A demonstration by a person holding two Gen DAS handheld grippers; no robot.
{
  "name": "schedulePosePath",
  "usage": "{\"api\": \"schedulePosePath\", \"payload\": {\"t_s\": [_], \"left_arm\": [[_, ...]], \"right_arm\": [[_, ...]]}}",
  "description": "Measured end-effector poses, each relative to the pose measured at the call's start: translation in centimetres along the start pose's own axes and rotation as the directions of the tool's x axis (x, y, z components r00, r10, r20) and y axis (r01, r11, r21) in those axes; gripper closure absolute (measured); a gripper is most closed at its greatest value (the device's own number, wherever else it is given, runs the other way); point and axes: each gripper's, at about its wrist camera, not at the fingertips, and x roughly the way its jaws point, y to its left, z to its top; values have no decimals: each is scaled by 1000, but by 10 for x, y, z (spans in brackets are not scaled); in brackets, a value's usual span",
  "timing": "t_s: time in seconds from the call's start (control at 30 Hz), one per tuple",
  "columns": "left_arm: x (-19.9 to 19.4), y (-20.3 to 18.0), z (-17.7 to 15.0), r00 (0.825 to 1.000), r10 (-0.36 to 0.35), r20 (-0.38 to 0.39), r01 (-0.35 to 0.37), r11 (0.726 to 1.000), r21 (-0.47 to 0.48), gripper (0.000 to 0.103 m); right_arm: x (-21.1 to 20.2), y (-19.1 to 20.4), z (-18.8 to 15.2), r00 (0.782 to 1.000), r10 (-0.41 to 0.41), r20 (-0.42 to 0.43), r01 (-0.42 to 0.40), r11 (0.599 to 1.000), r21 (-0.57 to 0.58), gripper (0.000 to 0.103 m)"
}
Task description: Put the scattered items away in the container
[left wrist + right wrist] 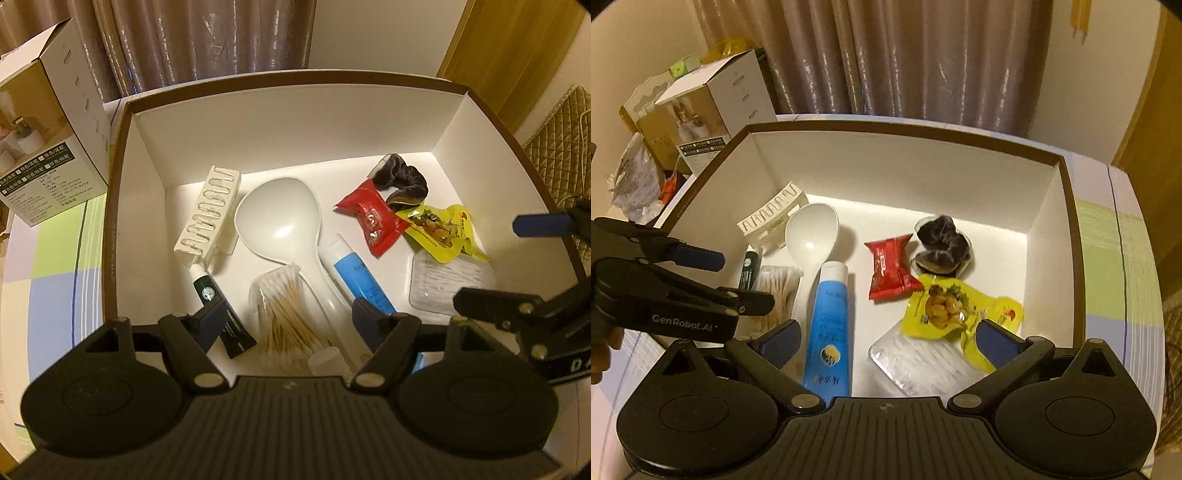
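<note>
A white box with a brown rim (280, 79) (905, 134) holds a white scoop (277, 218), a white rack (208, 214), a blue tube (829, 317), a red packet (892, 266), a yellow packet (945, 306), a dark scrunchie (940, 240), a dark green tube (218, 314) and a clear packet (923, 362). My left gripper (291, 319) hangs open over a bag of cotton swabs (284, 314), its pads clear of the bag. My right gripper (888, 341) stands wide open above the blue tube and clear packet, holding nothing.
A printed carton (48, 140) (716, 107) stands left of the box on a checked cloth (55, 258). A crumpled plastic bag (635, 181) lies beyond it. Curtains (905, 55) hang behind. A hand (605, 354) holds the left gripper's handle.
</note>
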Motion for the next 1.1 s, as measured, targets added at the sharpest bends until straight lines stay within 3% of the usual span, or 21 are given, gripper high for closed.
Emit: {"api": "schedulePosePath", "payload": {"t_s": [0.13, 0.2, 1.1], "left_arm": [[-4, -4, 0, 1000, 11, 0, -11, 1000, 8, 25], [-6, -5, 0, 1000, 23, 4, -23, 1000, 10, 17], [-60, -19, -12, 994, 90, 66, -90, 996, 9, 10]], "right_arm": [[-6, -1, -2, 1000, -12, -8, 12, 1000, 20, 0], [-9, -2, -3, 1000, -11, -12, 11, 1000, 28, 0], [-45, 0, -22, 998, -63, -10, 64, 989, 134, 0]]}}
